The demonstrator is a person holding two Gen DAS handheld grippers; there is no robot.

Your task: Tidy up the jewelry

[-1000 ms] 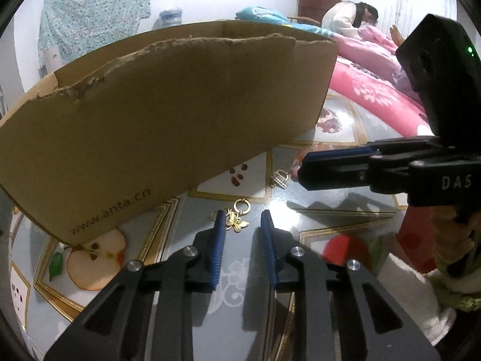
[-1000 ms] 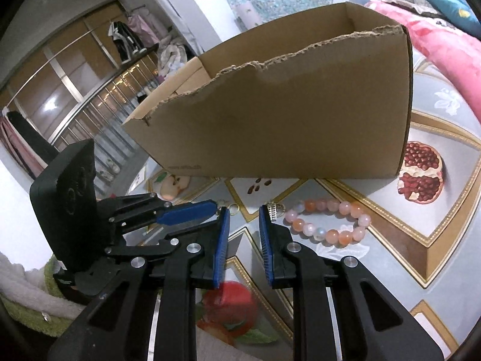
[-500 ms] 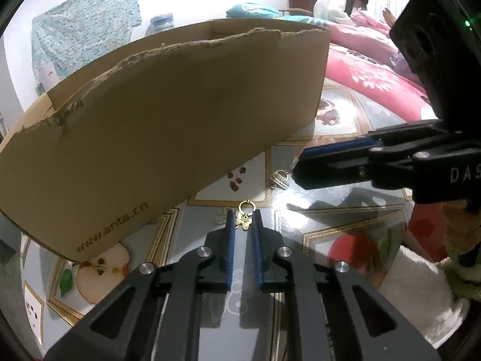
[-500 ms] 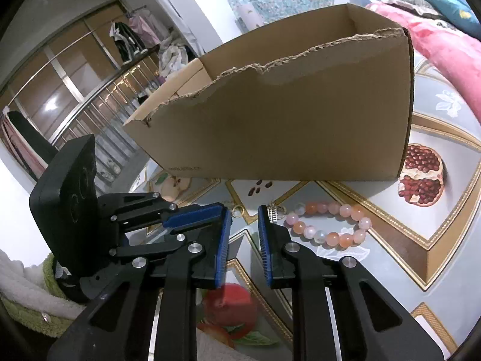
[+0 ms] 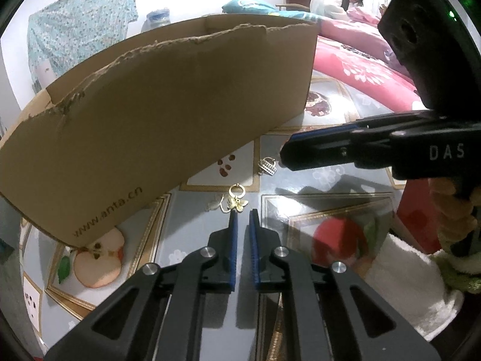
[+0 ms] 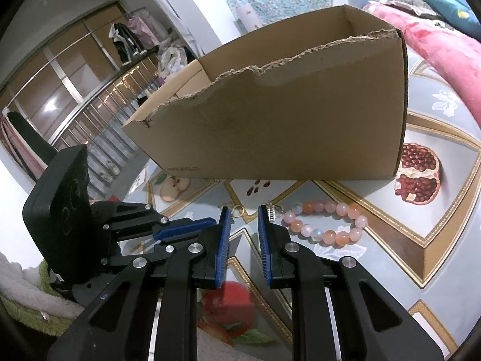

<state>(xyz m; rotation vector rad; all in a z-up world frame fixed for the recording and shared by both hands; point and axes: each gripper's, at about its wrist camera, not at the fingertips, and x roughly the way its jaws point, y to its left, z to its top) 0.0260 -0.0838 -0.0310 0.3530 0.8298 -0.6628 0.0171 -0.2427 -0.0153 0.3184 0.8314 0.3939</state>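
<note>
A gold butterfly earring (image 5: 237,202) lies on the glass-topped table (image 5: 318,186), in front of a torn cardboard box (image 5: 150,114). My left gripper (image 5: 242,213) has its jaws drawn nearly together, and its tips pinch the butterfly's lower edge. A small silver charm (image 5: 267,165) lies farther back, right at the tip of my right gripper (image 5: 284,156). In the right wrist view, my right gripper (image 6: 243,210) stands slightly open with nothing between its pads. The silver charm (image 6: 272,210) sits by its right fingertip. A pink and orange bead bracelet (image 6: 326,221) lies just to the right. The left gripper (image 6: 192,225) reaches in from the left.
The cardboard box (image 6: 285,126) stands open-topped close behind the jewelry. A pink quilt (image 5: 360,72) lies beyond the table, with a person (image 5: 333,0) seated far back. A white fluffy sleeve (image 5: 399,270) shows at lower right. Railings and hanging clothes (image 6: 126,42) are at left.
The left jaws have narrowed from clearly apart to almost together at the gold earring. The right gripper and the bracelet have stayed where they were.
</note>
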